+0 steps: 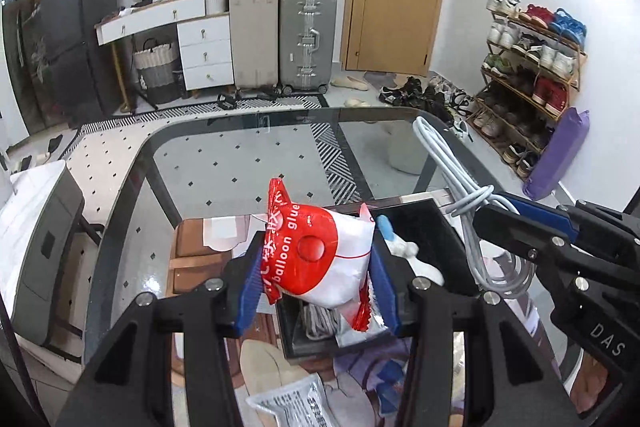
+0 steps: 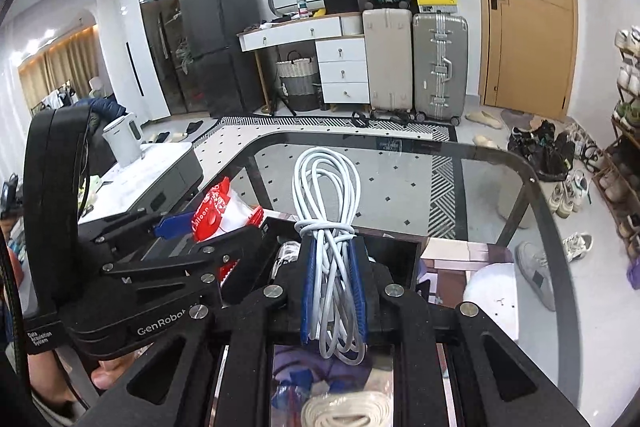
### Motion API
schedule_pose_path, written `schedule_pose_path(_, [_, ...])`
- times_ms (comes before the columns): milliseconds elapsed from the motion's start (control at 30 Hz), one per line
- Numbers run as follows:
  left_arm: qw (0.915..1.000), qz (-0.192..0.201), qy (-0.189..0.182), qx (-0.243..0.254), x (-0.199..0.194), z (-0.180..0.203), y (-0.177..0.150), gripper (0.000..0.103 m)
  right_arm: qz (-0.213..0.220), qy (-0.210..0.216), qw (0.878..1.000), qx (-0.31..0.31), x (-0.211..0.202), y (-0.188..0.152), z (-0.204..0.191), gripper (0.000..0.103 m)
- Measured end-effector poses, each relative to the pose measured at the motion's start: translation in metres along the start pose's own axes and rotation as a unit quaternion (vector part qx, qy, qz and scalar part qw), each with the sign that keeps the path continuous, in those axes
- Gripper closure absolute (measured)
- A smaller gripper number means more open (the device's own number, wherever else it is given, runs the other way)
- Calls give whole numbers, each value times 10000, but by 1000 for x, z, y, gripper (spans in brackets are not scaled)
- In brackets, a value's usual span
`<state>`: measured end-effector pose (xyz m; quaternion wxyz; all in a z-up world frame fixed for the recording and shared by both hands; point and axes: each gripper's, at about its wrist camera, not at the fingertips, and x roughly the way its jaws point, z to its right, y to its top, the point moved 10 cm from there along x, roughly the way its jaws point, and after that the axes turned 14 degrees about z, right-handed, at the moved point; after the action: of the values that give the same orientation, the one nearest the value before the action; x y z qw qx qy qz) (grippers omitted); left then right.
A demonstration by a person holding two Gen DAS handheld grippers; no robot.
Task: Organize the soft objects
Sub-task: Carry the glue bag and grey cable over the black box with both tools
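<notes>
Packet [image 1: 320, 259] of balloon glue, red and white, sits pinched between the blue pads of the left gripper [image 1: 316, 275], held in the air above the black box [image 1: 424, 223] on the glass table [image 1: 224, 163]. Its plastic film is glossy and crinkled, puffed with air in the middle, with sawtooth seams at both ends. Because that film is slick and the packet squashes, my judgement is that the squeeze should stay on the fat middle, not the thin seam, and that the packet should be lowered well into the box before the pads part, so it does not slide off the edge. Inside the box a white cord and a pale, rounded soft item already lie, so a free corner looks the safer spot.

Further right, the right gripper [image 2: 334, 287] is closed on a bundle of white cable [image 2: 326, 187], also held above the box. This cable is smooth and round, looped into a long hank and tied about its waist with its own turns; the loose loops above and below the pads may snag on the box wall, so it should go in lengthwise. Under the glass lie a printed sachet and coiled cream webbing.
</notes>
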<state>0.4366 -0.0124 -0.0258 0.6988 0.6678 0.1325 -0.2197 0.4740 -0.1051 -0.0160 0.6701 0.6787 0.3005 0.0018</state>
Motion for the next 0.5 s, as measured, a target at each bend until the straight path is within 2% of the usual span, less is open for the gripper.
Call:
schedule_pose_path(133, [9997,-105,143,143,12,-2,-11,55,-170,-55,9998,80,21,-12,3,87])
schedule_pose_path(500, [9983,-579,62,25,43,4,-40,55,-492,-85,9987,137,60,-43,11,87])
